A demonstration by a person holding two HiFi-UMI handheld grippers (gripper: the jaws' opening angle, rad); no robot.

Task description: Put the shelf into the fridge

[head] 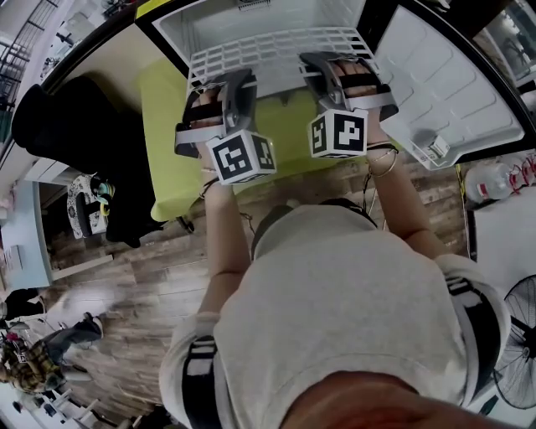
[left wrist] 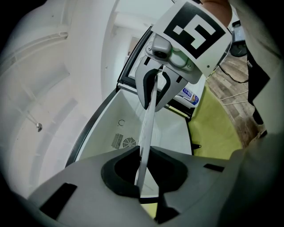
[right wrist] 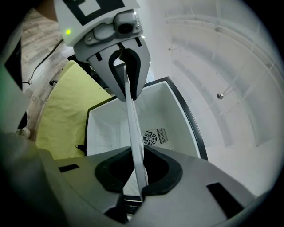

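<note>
- White-lined fridge, lime-green outside, stands open just ahead of both hand-held grippers.
- Its door hangs wide open, out past the right hand-held gripper on that gripper's outer side.
- White wire shelf runs from one hand-held gripper to the other, at the fridge's open mouth.
- Narrowly parted jaws of the left hand-held gripper clamp the shelf's thin near edge, and the right hand-held gripper pinches the same edge alongside it.

White grid shelf, white fridge interior, black-and-white marker cubes, brown wood-plank floor
</note>
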